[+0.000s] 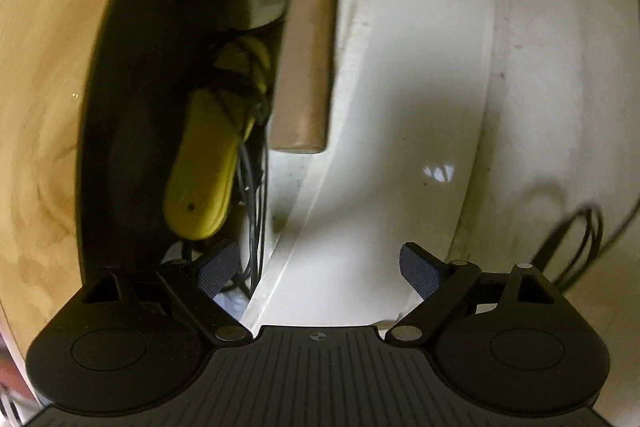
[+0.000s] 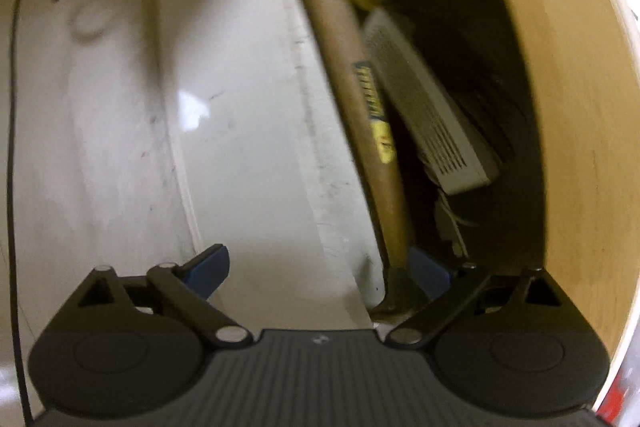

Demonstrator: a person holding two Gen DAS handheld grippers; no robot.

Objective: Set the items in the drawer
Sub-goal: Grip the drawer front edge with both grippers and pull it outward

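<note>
While we hold both tongs, left tongs (image 1: pixel 318 271) and right tongs (image 2: pixel 320 269), wide open and empty, the wooden handle (image 2: pixel 344 67) lies in the drawer (image 2: pixel 580 107) at upper centre, beside a yellow tool (image 1: pixel 204 163).

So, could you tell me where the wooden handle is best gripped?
Grip the wooden handle on its bare shaft near the rounded free end, coming from above with jaws across its width. It is long, round and slim; the drawer front and yellow tool flank it closely.
</note>
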